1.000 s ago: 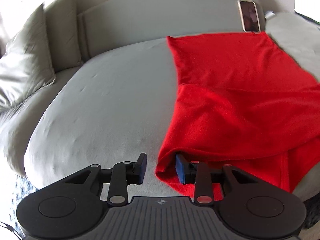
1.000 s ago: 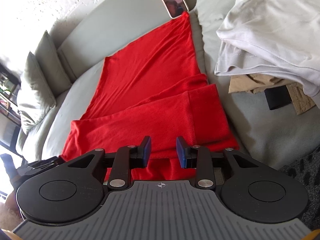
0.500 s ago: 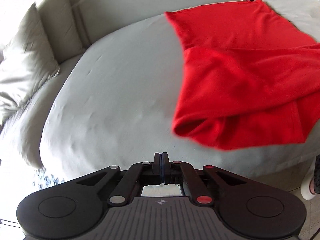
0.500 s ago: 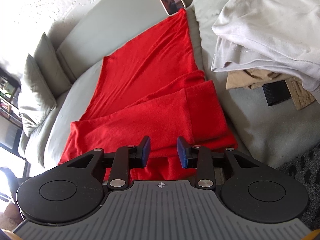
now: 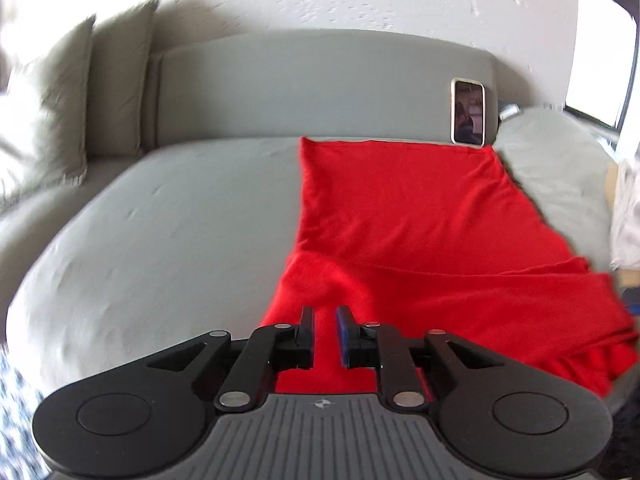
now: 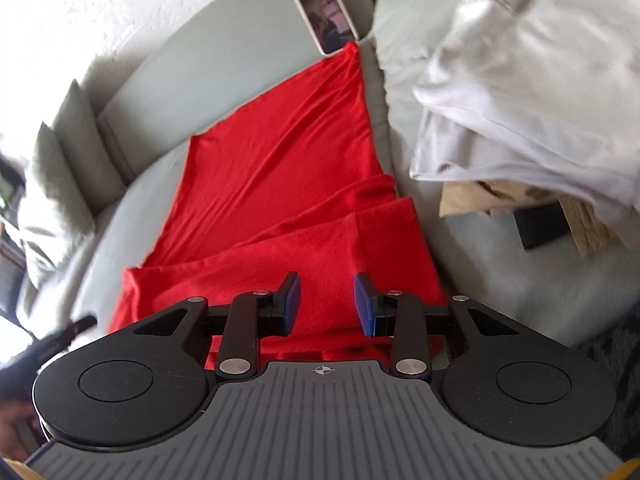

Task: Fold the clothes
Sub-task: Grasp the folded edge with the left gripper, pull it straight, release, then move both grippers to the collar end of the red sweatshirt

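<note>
Where spread on sofa [image 5: 168, 216]: red garment [image 5: 400, 216], near end folded over | left gripper [image 5: 325, 330] parted narrowly | right gripper [image 6: 327, 300] parted wide, empty

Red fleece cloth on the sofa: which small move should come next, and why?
Probably shut both tongs on the near edge of the red fleece cloth: left tongs and right tongs are open over that edge, holding nothing.
</note>
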`<control>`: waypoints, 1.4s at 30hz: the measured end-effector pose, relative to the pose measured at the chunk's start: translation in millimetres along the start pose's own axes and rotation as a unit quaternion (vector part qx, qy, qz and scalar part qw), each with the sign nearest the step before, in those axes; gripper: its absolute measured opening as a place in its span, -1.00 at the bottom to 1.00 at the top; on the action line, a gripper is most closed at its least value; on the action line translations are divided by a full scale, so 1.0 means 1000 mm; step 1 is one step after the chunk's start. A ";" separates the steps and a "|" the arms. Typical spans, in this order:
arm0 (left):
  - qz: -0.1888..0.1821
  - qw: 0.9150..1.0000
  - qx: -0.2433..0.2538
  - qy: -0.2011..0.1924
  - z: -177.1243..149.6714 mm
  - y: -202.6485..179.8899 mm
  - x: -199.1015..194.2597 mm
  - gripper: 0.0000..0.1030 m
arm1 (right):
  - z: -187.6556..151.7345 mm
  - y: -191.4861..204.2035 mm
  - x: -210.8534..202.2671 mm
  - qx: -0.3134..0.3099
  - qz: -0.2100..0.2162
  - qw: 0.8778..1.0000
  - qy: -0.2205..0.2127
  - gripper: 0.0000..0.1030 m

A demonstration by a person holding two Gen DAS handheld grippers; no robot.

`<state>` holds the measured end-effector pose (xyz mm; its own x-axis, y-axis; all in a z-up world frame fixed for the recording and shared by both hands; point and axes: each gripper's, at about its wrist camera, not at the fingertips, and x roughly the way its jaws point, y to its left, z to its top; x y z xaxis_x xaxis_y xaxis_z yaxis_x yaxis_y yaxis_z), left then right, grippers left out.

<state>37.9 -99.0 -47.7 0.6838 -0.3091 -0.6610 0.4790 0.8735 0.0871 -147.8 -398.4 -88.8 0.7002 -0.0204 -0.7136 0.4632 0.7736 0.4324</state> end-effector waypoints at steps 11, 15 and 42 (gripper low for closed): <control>0.037 0.994 -0.005 0.107 -0.013 0.003 0.010 -0.61 | -0.003 0.000 -0.004 -0.059 -0.030 0.995 0.078 -0.18; 0.008 0.998 -0.025 0.049 0.010 0.007 0.010 -0.61 | 0.021 0.006 -0.010 -0.041 -0.010 0.999 0.009 -0.18; -0.051 0.989 0.088 0.111 -0.009 -0.063 0.028 -0.49 | -0.008 0.063 0.022 -0.216 -0.060 0.971 0.081 -0.29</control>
<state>21.9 -159.3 -78.2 0.4997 -0.2846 -0.8181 0.6404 0.7573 0.1277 -107.5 -345.2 -81.4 0.5437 -0.0545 -0.8375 0.2415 0.9659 0.0939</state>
